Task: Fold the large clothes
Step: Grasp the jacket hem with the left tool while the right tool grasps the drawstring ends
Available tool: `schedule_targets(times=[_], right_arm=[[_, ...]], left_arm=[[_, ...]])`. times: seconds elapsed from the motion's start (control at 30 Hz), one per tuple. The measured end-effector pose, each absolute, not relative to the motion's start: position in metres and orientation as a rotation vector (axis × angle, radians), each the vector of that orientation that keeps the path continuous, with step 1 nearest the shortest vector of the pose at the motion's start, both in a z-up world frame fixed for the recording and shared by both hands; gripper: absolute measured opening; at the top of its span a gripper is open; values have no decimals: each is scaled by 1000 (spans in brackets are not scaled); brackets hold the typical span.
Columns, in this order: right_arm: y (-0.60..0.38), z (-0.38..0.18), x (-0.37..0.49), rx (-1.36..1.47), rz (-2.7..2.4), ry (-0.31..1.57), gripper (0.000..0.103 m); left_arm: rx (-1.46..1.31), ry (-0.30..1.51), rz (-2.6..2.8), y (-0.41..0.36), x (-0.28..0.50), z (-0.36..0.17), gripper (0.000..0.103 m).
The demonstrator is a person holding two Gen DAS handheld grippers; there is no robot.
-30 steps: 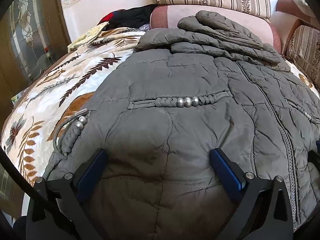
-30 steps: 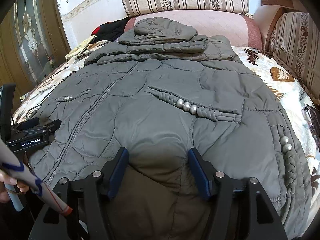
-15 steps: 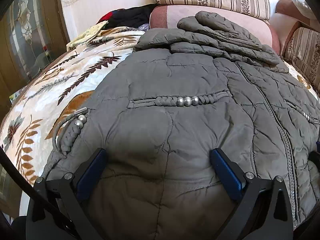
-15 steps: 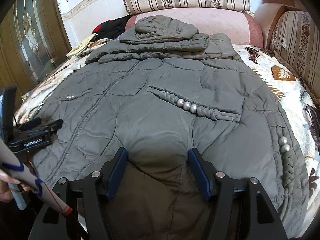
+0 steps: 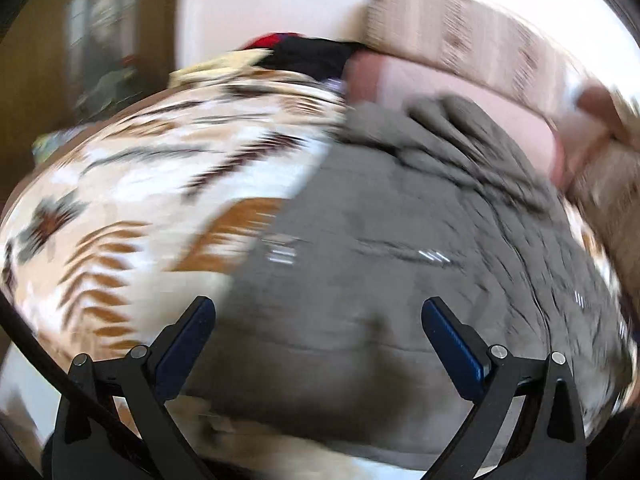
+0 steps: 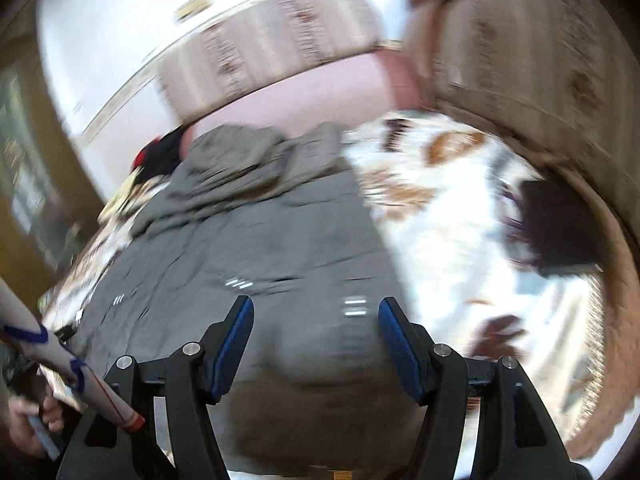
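Note:
A grey quilted jacket [image 5: 400, 264] lies spread on a leaf-patterned blanket [image 5: 132, 200], its hood and folded sleeves at the far end. It also shows in the right wrist view [image 6: 256, 248]. My left gripper [image 5: 318, 320] is open, its blue pads over the jacket's near hem. My right gripper [image 6: 316, 320] is open too, above the hem near the jacket's right side. Neither holds fabric. Both views are motion-blurred.
Striped sofa cushions [image 5: 460, 20] and a pink backrest [image 6: 304, 104] stand behind the jacket. Dark clothes [image 5: 308, 54] lie at the back left. A dark item [image 6: 556, 224] lies on the blanket at the right. A hand [image 6: 28, 420] shows at the lower left.
Both grippers have swung fast and the views are now blurred. The left view has turned left toward the blanket, the right view has turned right. Both jaws stay open.

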State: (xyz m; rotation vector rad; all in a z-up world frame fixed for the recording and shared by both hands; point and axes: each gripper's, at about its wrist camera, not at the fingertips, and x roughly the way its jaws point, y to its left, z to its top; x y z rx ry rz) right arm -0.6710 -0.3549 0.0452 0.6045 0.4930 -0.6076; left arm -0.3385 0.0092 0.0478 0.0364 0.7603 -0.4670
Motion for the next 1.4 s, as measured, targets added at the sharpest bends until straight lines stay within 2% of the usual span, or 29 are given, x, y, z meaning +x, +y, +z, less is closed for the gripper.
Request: schedule_targets(times=[0.23, 0.77, 0.9, 0.93, 1.0, 1.03, 1.07, 1.13, 1.17, 1.4], right_arm=[[-403, 18, -701, 952, -600, 412, 70], [-368, -8, -688, 1021, -448, 520, 70], [-337, -13, -677, 998, -401, 549, 70], [-328, -12, -672, 976, -380, 560, 68], [-317, -7, -661, 914, -368, 567, 61], [-315, -3, -659, 882, -381, 556, 53], [-315, 2, -658, 859, -395, 536, 42], [-317, 7, -656, 834, -412, 518, 31], [-317, 6, -653, 821, -419, 530, 30], [-316, -13, -644, 813, -445, 638, 30]], left_arm=[[-180, 964, -417, 62, -294, 17, 98], [-133, 989, -513, 39, -315, 6, 98], [-97, 977, -548, 27, -335, 4, 92], [-78, 964, -552, 23, -339, 5, 90], [-66, 940, -555, 19, -342, 7, 76], [-65, 927, -558, 18, -343, 9, 70], [-61, 915, -564, 17, -342, 10, 58], [-20, 889, -565, 11, -345, 11, 55], [15, 874, -559, 6, -347, 11, 55], [134, 835, -508, -10, -355, 7, 58]])
